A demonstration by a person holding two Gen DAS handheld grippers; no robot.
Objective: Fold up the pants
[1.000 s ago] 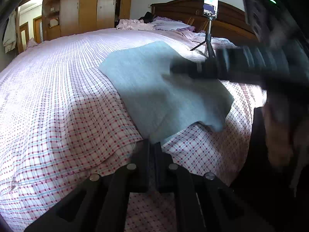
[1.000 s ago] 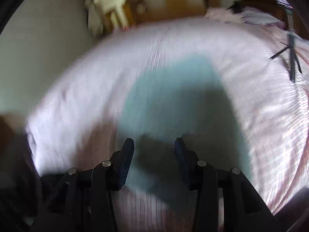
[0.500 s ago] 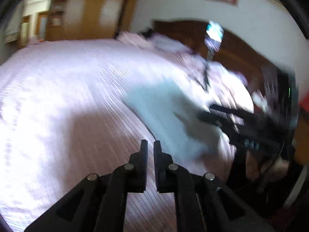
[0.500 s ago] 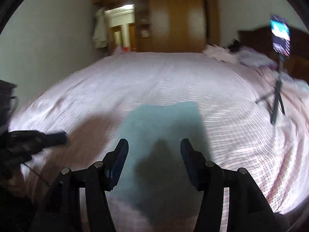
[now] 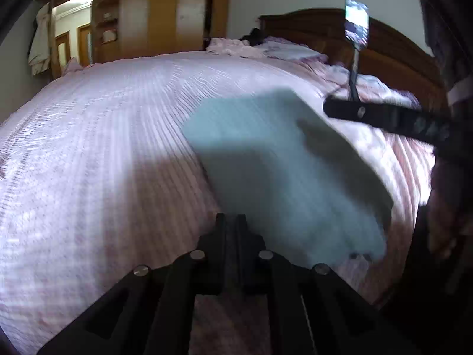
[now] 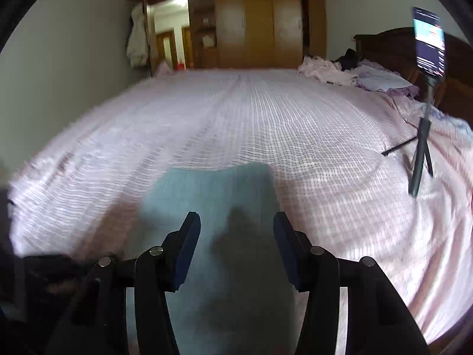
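The folded grey-blue pants [image 5: 283,162] lie flat on the pink checked bedspread [image 5: 103,148] near the bed's front edge. In the left wrist view my left gripper [image 5: 231,222] is shut and empty, just above the pants' near left edge. My right gripper [image 5: 328,108] shows there from the side, hovering over the pants' far right part. In the right wrist view the right gripper [image 6: 233,227] is open and empty above the pants [image 6: 212,195], which lie between and below its fingers.
A phone on a black tripod [image 6: 422,148] stands on the bed at the right; it also shows in the left wrist view [image 5: 354,68]. Crumpled bedding and pillows [image 6: 348,74] lie by the dark wooden headboard [image 5: 384,50]. A wooden wardrobe [image 6: 260,23] stands behind the bed.
Both grippers have lifted and swung above the pants. The right gripper has opened wider. The left gripper stays shut. The pants have not moved.
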